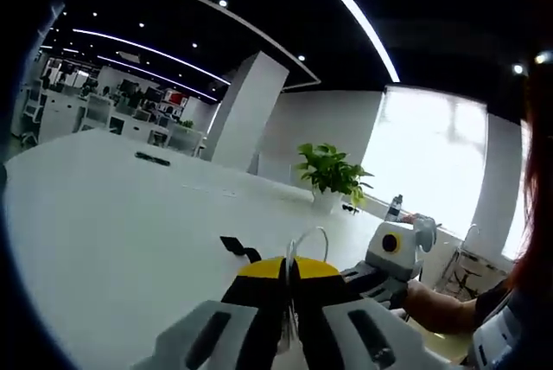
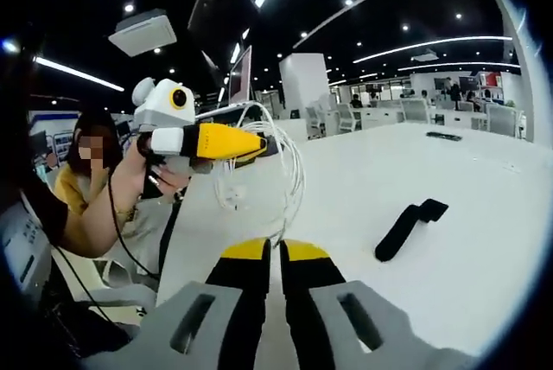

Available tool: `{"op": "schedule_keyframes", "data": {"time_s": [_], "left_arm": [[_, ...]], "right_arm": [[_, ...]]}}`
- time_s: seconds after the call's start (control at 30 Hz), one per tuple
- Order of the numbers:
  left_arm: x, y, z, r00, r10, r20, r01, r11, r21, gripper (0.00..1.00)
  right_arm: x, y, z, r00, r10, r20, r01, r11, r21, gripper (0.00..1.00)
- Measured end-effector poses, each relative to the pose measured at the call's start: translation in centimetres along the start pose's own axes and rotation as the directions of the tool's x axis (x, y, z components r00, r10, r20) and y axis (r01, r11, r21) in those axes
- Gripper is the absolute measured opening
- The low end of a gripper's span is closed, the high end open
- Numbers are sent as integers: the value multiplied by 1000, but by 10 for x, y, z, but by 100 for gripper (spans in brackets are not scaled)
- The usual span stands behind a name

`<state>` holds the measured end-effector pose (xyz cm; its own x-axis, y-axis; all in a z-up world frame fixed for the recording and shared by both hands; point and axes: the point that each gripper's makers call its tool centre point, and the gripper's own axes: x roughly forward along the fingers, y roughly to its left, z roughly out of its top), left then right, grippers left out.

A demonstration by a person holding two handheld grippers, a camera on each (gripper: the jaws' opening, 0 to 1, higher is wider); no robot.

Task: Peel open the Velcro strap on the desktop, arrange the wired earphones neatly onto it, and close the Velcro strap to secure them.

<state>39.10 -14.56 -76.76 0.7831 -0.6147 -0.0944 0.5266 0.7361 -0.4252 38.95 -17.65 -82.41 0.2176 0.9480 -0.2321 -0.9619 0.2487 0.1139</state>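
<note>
On the white worktop (image 2: 484, 214) you have one black Velcro strap (image 2: 409, 226), lying flat and apart from both grippers; the left gripper view catches it just past your yellow tips (image 1: 239, 247). One set of white wired earphones (image 2: 275, 162) is off the worktop, hanging in loose loops. Your left gripper (image 2: 259, 146) is held out level in your hand (image 2: 151, 167), fingers closed on the cable bundle. In its own view, the left gripper (image 1: 289, 271) has a thin white loop (image 1: 311, 239) rising from between its tips. Your right gripper (image 2: 278, 253) sits low, its fingers nearly together, and a strand of cable drops to their gap; whether they pinch it, you can't tell.
</note>
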Motion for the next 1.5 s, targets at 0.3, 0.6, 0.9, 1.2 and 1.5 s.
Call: {"op": "schedule_keyframes", "data": {"time_s": [0.3, 0.6, 0.9, 1.2, 1.5], "left_arm": [[1, 3, -1, 1000, -1, 0, 1, 1000, -8, 6], [15, -1, 6, 999, -30, -12, 30, 1000, 1, 6], [57, -2, 21, 993, -111, -40, 110, 993, -39, 6], [106, 13, 27, 982, -149, -117, 142, 988, -63, 6], [140, 32, 17, 970, -202, -137, 181, 971, -156, 6]], "right_arm": [[-9, 3, 5, 1000, 22, 7, -22, 999, 44, 5], [-20, 24, 33, 981, 153, 122, -173, 969, 178, 5], [-35, -9, 61, 976, 90, 198, -141, 955, 259, 5], [-37, -63, 65, 977, -63, 205, -9, 942, 335, 5], [-32, -98, 57, 967, -165, 193, 79, 918, 388, 5]]}}
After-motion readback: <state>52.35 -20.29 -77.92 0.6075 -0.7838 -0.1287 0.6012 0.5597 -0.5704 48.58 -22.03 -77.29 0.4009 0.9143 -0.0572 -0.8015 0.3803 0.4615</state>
